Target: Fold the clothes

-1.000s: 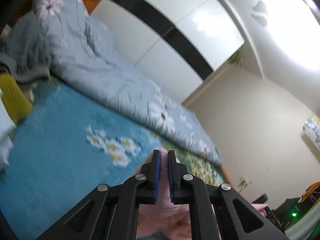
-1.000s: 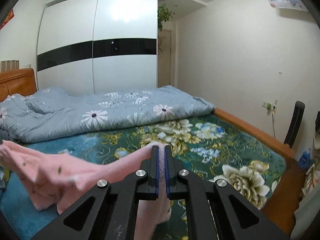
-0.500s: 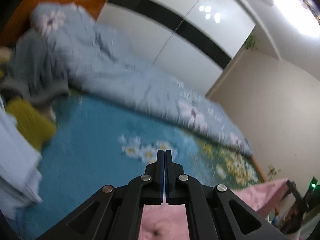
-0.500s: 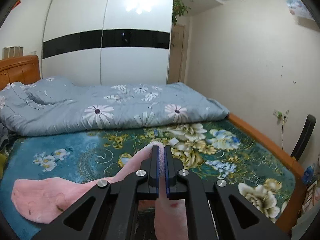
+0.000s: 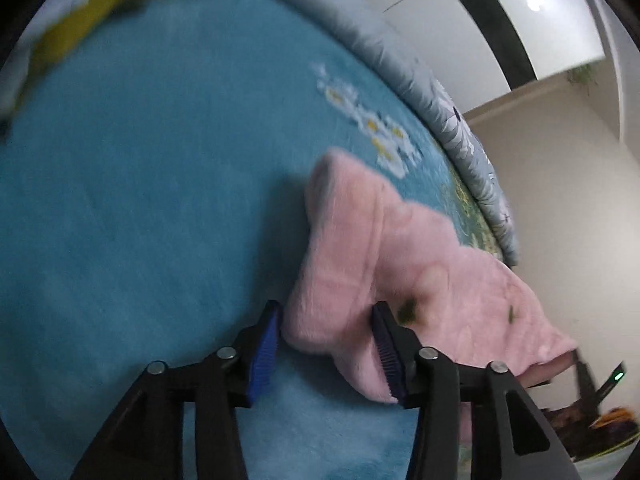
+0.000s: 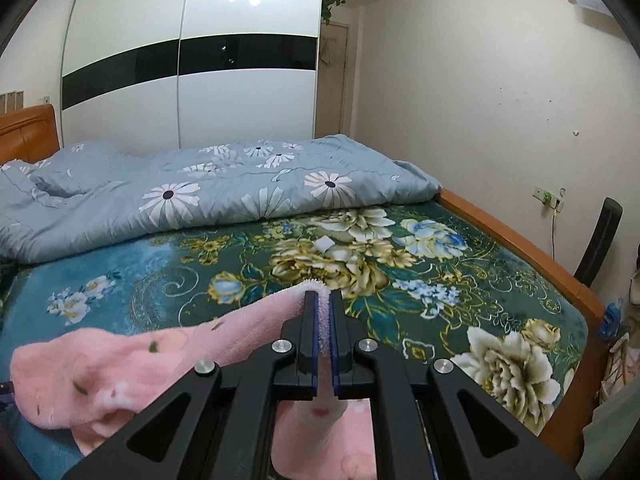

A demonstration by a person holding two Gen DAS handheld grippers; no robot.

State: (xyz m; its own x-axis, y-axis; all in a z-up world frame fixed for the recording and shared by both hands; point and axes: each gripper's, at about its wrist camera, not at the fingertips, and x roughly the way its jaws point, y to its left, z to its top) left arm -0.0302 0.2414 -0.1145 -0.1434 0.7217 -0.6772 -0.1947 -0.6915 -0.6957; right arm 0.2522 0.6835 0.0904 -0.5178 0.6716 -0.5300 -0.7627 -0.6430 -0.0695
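2 tools work 1 pink garment (image 5: 404, 256) spread low over the bed (image 6: 400, 264). Right tool (image 6: 323, 300) is clamped on a fuzzy edge; left tool (image 5: 326, 320), pinched together 0.5 s ago, now gapes around the opposite end. Judged mid-fold: next, the left must regrip or smooth.

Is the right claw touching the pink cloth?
Touching. In the right wrist view, the right claw is shut on a fold of the pink cloth, whose fuzzy edge pokes up between its fingers.
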